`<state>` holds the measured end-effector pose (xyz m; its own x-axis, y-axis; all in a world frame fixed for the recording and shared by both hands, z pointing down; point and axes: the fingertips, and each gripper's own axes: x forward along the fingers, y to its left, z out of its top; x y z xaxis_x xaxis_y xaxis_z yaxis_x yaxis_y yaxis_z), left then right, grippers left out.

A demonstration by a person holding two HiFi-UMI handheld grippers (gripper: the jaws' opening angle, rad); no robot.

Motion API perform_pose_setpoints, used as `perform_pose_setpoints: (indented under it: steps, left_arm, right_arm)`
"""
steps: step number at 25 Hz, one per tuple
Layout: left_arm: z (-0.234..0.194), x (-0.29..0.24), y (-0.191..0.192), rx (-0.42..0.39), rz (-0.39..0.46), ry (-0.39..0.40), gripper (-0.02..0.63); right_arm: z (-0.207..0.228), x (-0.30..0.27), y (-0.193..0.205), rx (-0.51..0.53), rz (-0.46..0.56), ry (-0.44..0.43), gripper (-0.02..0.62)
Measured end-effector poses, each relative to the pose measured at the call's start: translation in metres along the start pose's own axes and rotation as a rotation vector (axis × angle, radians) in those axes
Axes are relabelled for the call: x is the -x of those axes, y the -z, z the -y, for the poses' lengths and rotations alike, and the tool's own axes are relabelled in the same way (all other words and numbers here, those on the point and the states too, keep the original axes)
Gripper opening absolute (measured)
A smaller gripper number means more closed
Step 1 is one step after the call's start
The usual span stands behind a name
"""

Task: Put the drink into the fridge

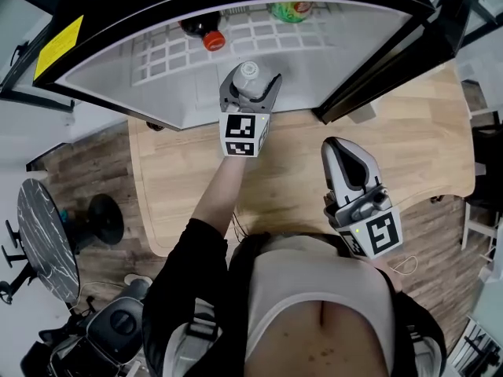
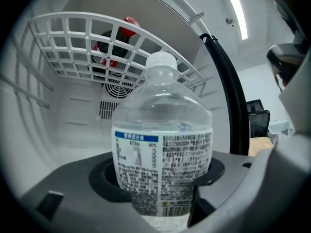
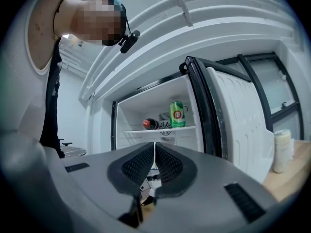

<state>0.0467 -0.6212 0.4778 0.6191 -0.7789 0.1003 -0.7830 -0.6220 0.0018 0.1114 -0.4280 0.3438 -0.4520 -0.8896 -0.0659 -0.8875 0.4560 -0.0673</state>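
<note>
While the left gripper (image 1: pixel 250 85) reaches into the open fridge (image 1: pixel 157 6), its jaws are clamped on the body of a clear water bottle (image 2: pixel 163 144). The bottle is held upright at the mouth of the lower compartment, below the white wire shelf (image 2: pixel 68 38). On that shelf rest a dark red-capped bottle (image 1: pixel 206 34) and a green can (image 3: pixel 178 113). Over the wooden counter (image 1: pixel 409 140), the right gripper (image 1: pixel 339 149) hangs near the person's torso, jaws together and empty.
</note>
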Motion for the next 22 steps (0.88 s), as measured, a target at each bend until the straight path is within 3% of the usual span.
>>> perform_pose_setpoints:
  steps: [22]
  left_arm:
    - [-0.014,-0.032,0.0,-0.009,-0.014,-0.007,0.331]
  right_arm:
    - [0.002,-0.006,0.005,-0.034,-0.001,0.003,0.031]
